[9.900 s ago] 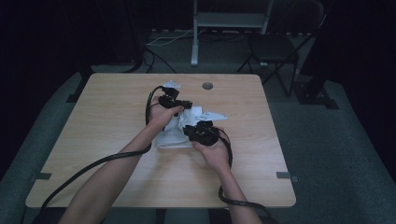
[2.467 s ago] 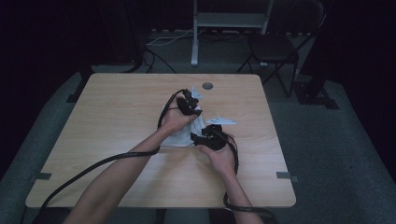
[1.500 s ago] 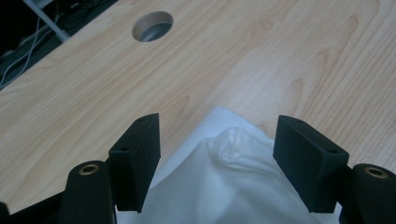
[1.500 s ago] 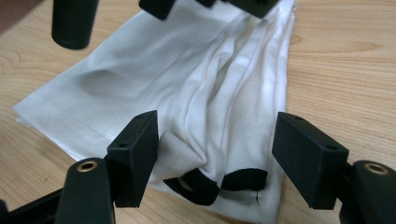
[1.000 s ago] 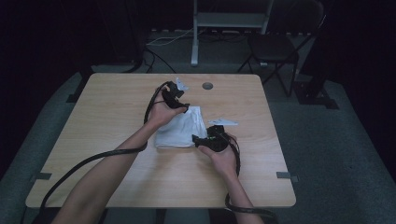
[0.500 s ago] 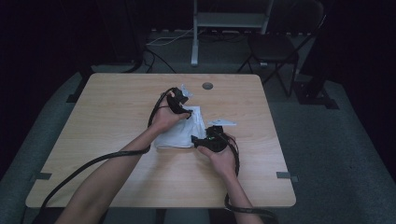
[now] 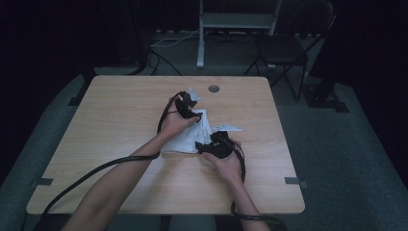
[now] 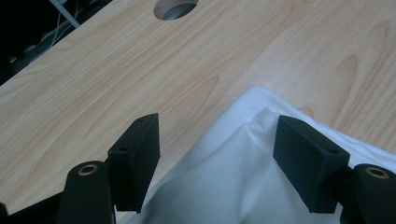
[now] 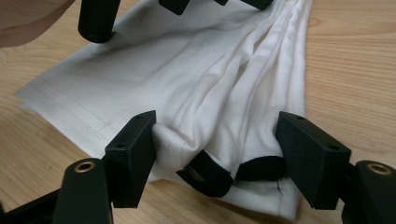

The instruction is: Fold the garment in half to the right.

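Note:
A white folded garment lies at the middle of the wooden table. My left gripper hangs low over its far corner. In the left gripper view the jaws stand open astride that raised corner of the garment, and the pads do not press it; left gripper. My right gripper is at the near right edge. Its jaws stand open around bunched folds of the garment and a black trim; right gripper. One left gripper jaw shows at the top of that view.
A round cable hole sits near the table's far edge, also seen as the hole. Black cables trail from both grippers across the near half of the table. Behind the table stand a dark chair and a metal frame.
My left hand has come nearer and lower, down onto the far corner of the garment. The garment looks more gathered than a second ago. The right hand has kept still.

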### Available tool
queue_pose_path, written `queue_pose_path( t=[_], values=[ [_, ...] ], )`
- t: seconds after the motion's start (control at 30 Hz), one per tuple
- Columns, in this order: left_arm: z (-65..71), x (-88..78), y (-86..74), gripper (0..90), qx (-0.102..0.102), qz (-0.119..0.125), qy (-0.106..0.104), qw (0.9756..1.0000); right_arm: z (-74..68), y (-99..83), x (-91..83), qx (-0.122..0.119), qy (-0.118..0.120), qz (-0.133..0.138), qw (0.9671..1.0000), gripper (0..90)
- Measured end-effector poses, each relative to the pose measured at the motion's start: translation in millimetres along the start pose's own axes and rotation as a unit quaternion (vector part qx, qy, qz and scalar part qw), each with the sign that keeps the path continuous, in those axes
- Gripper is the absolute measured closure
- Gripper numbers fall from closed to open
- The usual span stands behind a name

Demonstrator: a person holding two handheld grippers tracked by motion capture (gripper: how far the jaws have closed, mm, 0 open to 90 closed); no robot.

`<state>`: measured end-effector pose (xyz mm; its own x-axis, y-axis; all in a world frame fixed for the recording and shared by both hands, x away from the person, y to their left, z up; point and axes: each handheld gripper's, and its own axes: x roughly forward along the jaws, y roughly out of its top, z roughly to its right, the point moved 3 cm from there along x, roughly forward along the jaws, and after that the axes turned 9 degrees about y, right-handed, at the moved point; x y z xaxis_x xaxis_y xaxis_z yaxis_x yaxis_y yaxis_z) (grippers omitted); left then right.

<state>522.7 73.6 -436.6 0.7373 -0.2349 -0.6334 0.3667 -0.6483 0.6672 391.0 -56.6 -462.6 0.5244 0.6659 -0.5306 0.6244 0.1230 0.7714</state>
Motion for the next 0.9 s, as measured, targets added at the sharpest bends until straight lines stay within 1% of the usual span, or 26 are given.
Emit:
queue_pose_path(
  t=[0.03, 0.07, 0.1, 0.2, 0.23, 0.3, 0.33, 0.4, 0.47, 0.5, 0.53, 0.6, 0.67, 0.7, 0.83, 0.87, 0.9],
  values=[
    [-3.6, -5.1, -0.4, 30.6, 0.014, -0.003, 0.005, 0.9999, 0.4, 0.1, -0.2, 0.002, 0.001, 0.001, 1.0, 30.4],
    [-9.1, -11.2, -0.9, 30.6, 0.016, 0.001, 0.012, 0.9998, 0.7, -0.1, -0.7, 0.006, 0.003, 0.001, 1.0, 30.6],
    [-14.8, -18.1, -1.8, 30.6, 0.011, 0.004, 0.013, 0.9999, 0.6, 0.0, -0.7, 0.007, 0.004, 0.001, 1.0, 30.7],
    [-32.6, -37.6, -7.5, 30.6, 0.016, 0.01, 0.013, 0.9997, 0.4, 0.3, -0.1, 0.006, 0.002, 0.0, 1.0, 30.9],
    [-37.6, -43.4, -10.9, 30.6, 0.01, 0.007, 0.011, 0.9999, 0.0, 0.6, 0.2, 0.006, 0.001, -0.001, 1.0, 30.9],
    [-46.4, -54.3, -20.1, 30.6, -0.001, 0.007, 0.001, 1.0, -0.3, 1.0, 0.3, 0.006, 0.001, -0.004, 1.0, 31.3],
    [-49.9, -59.6, -25.8, 30.6, -0.001, 0.006, -0.003, 1.0, 0.3, 0.9, 0.3, 0.006, 0.002, -0.005, 1.0, 31.6],
    [-52.9, -70.3, -38.5, 30.6, -0.009, 0.011, -0.02, 0.9997, 0.6, 1.3, 0.2, 0.01, 0.003, -0.005, 0.9999, 32.7],
    [-51.6, -83.0, -52.8, 30.6, -0.013, 0.014, -0.045, 0.9988, 0.8, 2.2, 0.5, 0.011, 0.004, -0.008, 0.9999, 33.0],
    [-50.8, -89.4, -60.8, 30.6, -0.012, 0.014, -0.059, 0.9981, 0.7, 2.6, 0.6, 0.012, 0.004, -0.01, 0.9999, 33.1],
    [-48.4, -95.2, -68.8, 30.6, -0.02, 0.021, -0.073, 0.9969, 0.1, 2.8, 1.1, 0.013, 0.003, -0.01, 0.9999, 33.2],
    [-40.9, -106.3, -83.8, 30.6, -0.03, 0.034, -0.101, 0.9938, -1.0, 3.1, 2.6, 0.013, 0.003, -0.01, 0.9999, 33.2],
    [-32.0, -116.2, -95.5, 30.6, -0.024, 0.04, -0.118, 0.9919, -2.5, 3.8, 4.9, 0.008, 0.004, -0.011, 0.9999, 33.2],
    [-27.7, -120.0, -99.8, 30.6, -0.021, 0.045, -0.121, 0.9914, -3.8, 4.3, 5.9, 0.008, 0.004, -0.012, 0.9999, 33.2],
    [-10.9, -130.1, -108.4, 30.6, 0.0, 0.055, -0.14, 0.9886, -8.1, 5.7, 10.8, 0.008, 0.006, -0.013, 0.9999, 33.0],
    [-7.3, -130.4, -109.4, 30.6, 0.008, 0.05, -0.146, 0.988, -8.9, 6.1, 11.9, 0.006, 0.007, -0.013, 0.9999, 33.0],
    [-5.1, -129.1, -110.8, 30.6, 0.018, 0.044, -0.147, 0.988, -9.8, 6.5, 13.1, 0.008, 0.008, -0.014, 0.9998, 33.1]
  ],
)
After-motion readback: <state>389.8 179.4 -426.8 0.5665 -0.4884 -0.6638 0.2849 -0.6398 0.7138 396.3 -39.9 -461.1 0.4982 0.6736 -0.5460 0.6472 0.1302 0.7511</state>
